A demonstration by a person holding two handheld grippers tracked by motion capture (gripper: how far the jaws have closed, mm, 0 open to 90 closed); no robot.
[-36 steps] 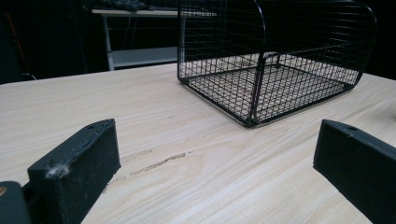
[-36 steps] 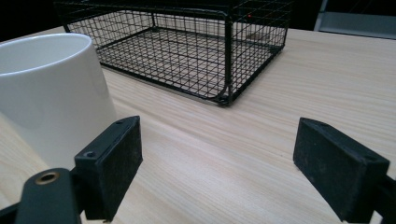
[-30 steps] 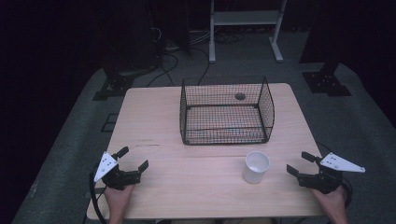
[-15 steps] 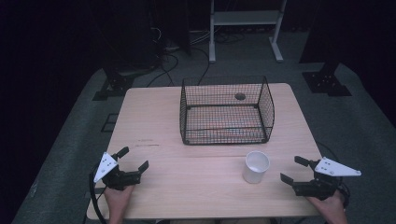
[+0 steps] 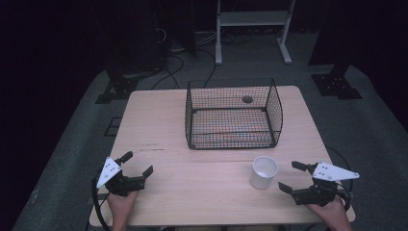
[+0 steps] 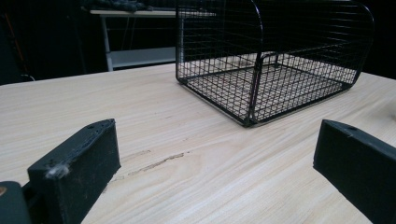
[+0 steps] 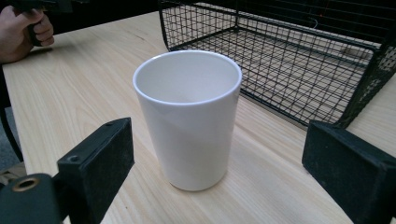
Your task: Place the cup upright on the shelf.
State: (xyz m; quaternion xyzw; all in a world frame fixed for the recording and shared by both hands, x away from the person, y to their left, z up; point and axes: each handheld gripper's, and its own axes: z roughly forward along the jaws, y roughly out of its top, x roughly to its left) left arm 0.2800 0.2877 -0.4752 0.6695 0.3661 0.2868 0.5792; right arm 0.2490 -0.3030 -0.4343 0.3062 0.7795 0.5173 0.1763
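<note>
A rectangular pale wooden table (image 5: 159,120) carries an empty black wire-mesh basket (image 5: 233,115) toward twelve o'clock. The upright white ceramic cup (image 5: 264,172) stands at five o'clock. Right gripper (image 5: 294,176), jaws wide, empty, faces it nearby; left gripper (image 5: 137,163) at seven, equally spread, empty.

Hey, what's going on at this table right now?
A person sits at a wooden table with a handheld gripper in each hand. The right gripper is open and aimed at an upright, empty white cup, not touching it. The left gripper is open over bare wood. An empty black wire basket stands behind the cup.
</note>
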